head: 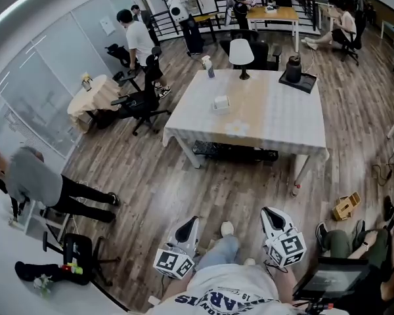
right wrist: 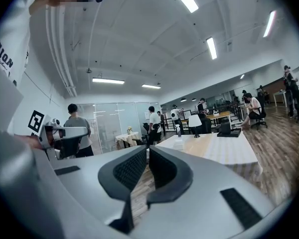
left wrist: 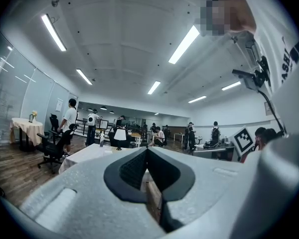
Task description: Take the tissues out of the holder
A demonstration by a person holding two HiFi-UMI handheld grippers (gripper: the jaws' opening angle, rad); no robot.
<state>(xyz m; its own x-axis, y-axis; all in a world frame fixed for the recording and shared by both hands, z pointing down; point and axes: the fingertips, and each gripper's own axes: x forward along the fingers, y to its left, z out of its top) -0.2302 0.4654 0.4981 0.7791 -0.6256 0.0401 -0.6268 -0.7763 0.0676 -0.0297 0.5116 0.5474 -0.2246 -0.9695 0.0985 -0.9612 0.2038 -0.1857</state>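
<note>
A person stands on the wooden floor [head: 184, 182], well back from a cloth-covered worktop [head: 290, 120], with a tool in each hand low by the waist. The left tool [head: 191, 222] and the right tool [head: 268, 211] both point towards the worktop, jaws closed together on nothing. The tissue holder [head: 221, 103] sits near the worktop's middle, far from both tools, with a white lamp [head: 241, 52] at the far edge
</note>
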